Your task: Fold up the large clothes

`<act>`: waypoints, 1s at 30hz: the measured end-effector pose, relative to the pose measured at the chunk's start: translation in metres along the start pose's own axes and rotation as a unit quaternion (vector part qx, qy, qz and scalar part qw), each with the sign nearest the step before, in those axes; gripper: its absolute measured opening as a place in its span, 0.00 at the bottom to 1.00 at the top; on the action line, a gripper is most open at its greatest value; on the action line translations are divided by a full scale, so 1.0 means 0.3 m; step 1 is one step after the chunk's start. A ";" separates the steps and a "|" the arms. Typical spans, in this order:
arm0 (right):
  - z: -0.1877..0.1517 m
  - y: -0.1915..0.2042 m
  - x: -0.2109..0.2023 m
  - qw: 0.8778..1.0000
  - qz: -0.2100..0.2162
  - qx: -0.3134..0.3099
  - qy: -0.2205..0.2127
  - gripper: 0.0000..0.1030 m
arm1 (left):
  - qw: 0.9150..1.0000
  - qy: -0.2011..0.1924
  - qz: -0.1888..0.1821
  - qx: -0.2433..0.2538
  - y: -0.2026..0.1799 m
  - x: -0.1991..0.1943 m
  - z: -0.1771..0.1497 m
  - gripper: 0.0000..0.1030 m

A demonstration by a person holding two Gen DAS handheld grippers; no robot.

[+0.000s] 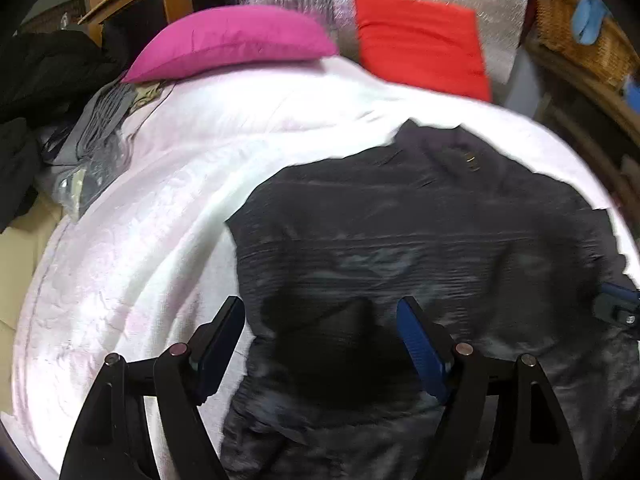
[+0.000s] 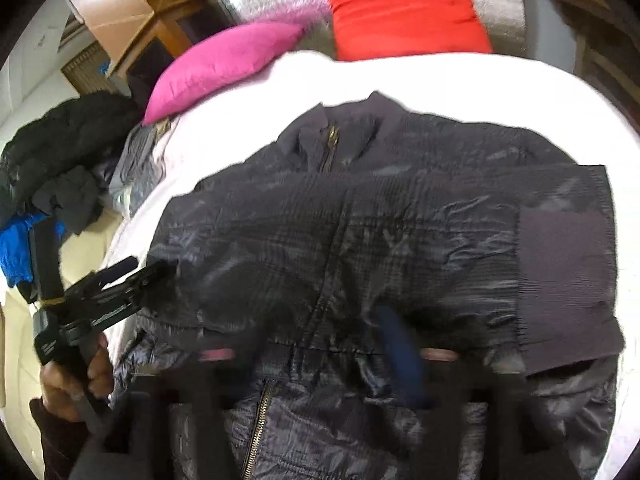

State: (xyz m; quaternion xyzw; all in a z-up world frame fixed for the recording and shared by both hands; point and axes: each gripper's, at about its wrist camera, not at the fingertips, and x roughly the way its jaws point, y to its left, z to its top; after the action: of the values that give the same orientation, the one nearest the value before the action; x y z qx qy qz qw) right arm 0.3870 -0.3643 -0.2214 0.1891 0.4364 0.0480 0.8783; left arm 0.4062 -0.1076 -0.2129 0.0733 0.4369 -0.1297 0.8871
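While both grippers hung above it with nothing between their jaws, these risks stood:
Jacket: lay face up on the white bedspread, collar toward the pillows, sleeves folded across the chest.
Left gripper: spread wide, holding nothing.
Right gripper: released, blurred, holding nothing.
Risk: slick shell probably lets the folded sleeve slide open.
Risk: pinching one layer could drag the fold askew.

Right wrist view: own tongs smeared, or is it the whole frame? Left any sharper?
Right wrist view: own tongs badly motion-smeared; jacket only mildly soft. Left wrist view: tongs crisp, jacket streaked, red cushion edges blurred. Both: strong fisheye bending, white bedcover near blown out.
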 end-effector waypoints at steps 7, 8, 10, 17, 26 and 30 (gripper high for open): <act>-0.042 -0.011 0.044 0.998 -0.058 -0.010 0.030 0.68 | 0.998 0.042 0.030 0.034 -0.063 0.058 -0.050 0.77; -0.043 -0.005 0.005 0.998 -0.051 -0.010 0.020 0.68 | 0.999 0.035 0.018 0.026 -0.054 0.032 -0.049 0.77; -0.048 -0.005 -0.062 0.999 -0.034 -0.012 -0.001 0.68 | 1.000 0.019 0.002 0.011 -0.034 -0.020 -0.058 0.77; -0.157 -0.087 -0.293 0.998 -0.005 -0.003 -0.060 0.69 | 1.000 -0.019 -0.018 -0.004 0.018 -0.171 -0.180 0.77; -0.402 -0.254 -0.493 0.993 -0.011 0.045 -0.109 0.69 | 0.998 -0.067 -0.009 -0.012 0.090 -0.375 -0.488 0.77; -0.529 -0.337 -0.553 0.990 0.002 0.090 -0.110 0.69 | 0.998 -0.068 -0.008 -0.016 0.129 -0.451 -0.646 0.79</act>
State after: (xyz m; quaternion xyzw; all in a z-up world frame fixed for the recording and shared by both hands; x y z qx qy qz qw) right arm 0.1524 -0.4531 -0.2218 0.2721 0.3389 -0.0108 0.9005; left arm 0.1919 -0.0010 -0.2226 0.0462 0.3782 -0.1342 0.9148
